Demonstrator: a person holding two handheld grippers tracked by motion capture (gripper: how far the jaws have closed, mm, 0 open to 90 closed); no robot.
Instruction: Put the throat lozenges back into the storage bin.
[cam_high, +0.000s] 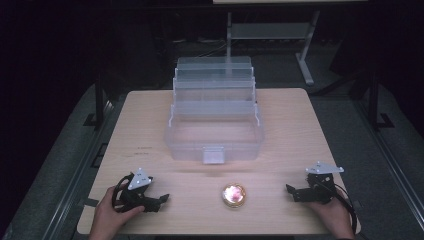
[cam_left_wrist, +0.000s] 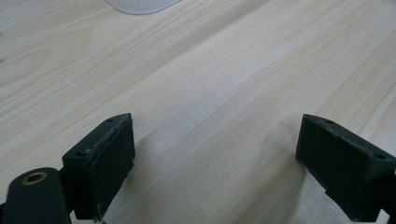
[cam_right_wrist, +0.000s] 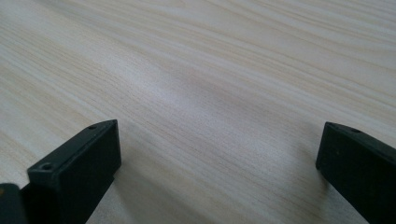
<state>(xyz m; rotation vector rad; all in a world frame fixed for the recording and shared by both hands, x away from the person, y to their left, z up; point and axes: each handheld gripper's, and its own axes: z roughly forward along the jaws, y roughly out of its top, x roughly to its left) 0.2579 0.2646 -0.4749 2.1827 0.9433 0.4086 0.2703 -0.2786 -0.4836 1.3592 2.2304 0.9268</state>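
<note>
Dark floor and metal stand legs surround a pale wood table lit from above. At its middle stands a clear plastic box, opened so that its stepped trays rise toward the far side; a small latch hangs at the front wall. Near the front edge, just in front of the box and well apart from it, lies a small round disc with a gold rim and a bright pinkish face; what it is cannot be told.

At the near left corner a hand holds the left gripper low on the table, tips pointing toward the disc. Its jaws are spread wide with only bare wood between them in the left gripper view, where a corner of the box's base shows at the top.

At the near right another hand holds the right gripper, tips also toward the disc. Its jaws are likewise spread, with bare wood grain between them. Both grippers lie apart from the disc, one on either side.
</note>
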